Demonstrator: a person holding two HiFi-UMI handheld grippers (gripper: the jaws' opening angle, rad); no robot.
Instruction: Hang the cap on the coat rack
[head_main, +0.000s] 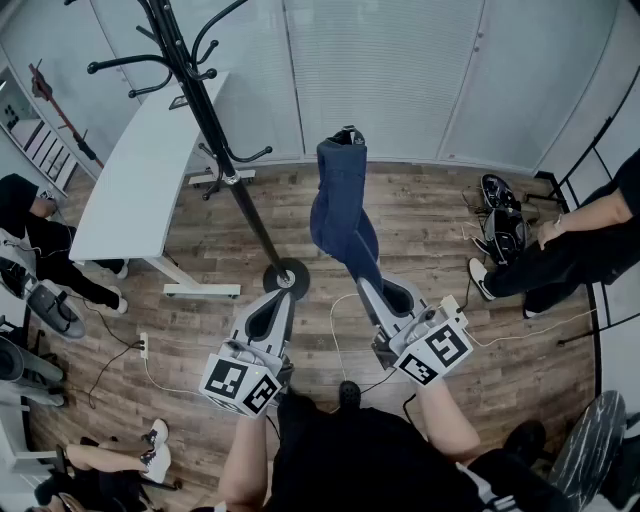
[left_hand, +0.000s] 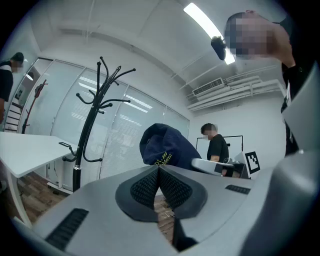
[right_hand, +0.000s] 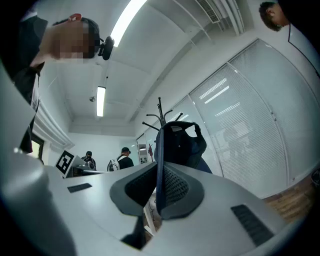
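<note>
A navy cap (head_main: 342, 205) hangs in the air, its brim pinched in my right gripper (head_main: 368, 276), which is shut on it. In the right gripper view the cap (right_hand: 181, 146) stands upright just past the closed jaws, with the rack's hooks (right_hand: 160, 116) behind it. The black coat rack (head_main: 205, 110) rises at the left of the cap, its round base (head_main: 286, 278) on the wood floor. My left gripper (head_main: 282, 294) is shut with nothing in it, its tips close to that base. From the left gripper view the cap (left_hand: 165, 146) is to the right of the rack (left_hand: 92, 120).
A white table (head_main: 140, 170) stands left of the rack. A person in black (head_main: 570, 245) sits at the right, with shoes (head_main: 498, 215) beside them. More people sit at the left edge (head_main: 40, 250). Cables (head_main: 120, 355) lie on the floor.
</note>
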